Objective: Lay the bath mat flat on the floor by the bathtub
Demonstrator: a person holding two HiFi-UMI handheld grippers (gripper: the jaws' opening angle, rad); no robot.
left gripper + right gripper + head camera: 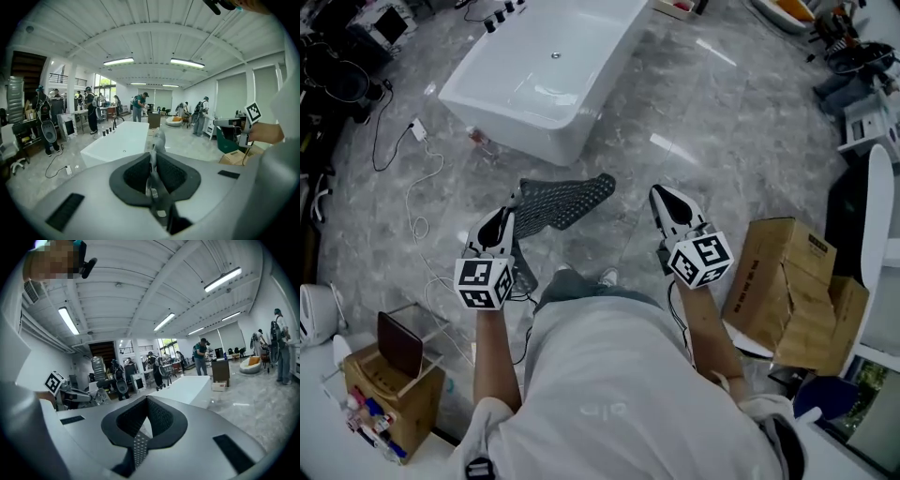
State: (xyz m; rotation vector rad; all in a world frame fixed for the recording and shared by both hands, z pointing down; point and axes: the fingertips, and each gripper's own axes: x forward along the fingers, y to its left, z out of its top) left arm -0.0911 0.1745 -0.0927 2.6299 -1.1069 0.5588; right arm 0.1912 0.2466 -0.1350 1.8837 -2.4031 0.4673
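The bath mat (567,202) is grey with a dotted texture. It hangs above the marble floor in front of the person, a short way from the white bathtub (548,70). My left gripper (513,203) is shut on the mat's left edge. In the left gripper view that edge stands up between the closed jaws as a thin fold of mat (158,143), with the bathtub (117,140) ahead. My right gripper (659,193) is to the right of the mat and apart from it. Its tips meet, and in the right gripper view nothing lies between them (147,400).
A large cardboard box (787,291) stands close on the right. A white cable and power strip (417,131) lie on the floor left of the tub. A small box of items (394,394) sits at the lower left. Several people work far behind the tub (138,105).
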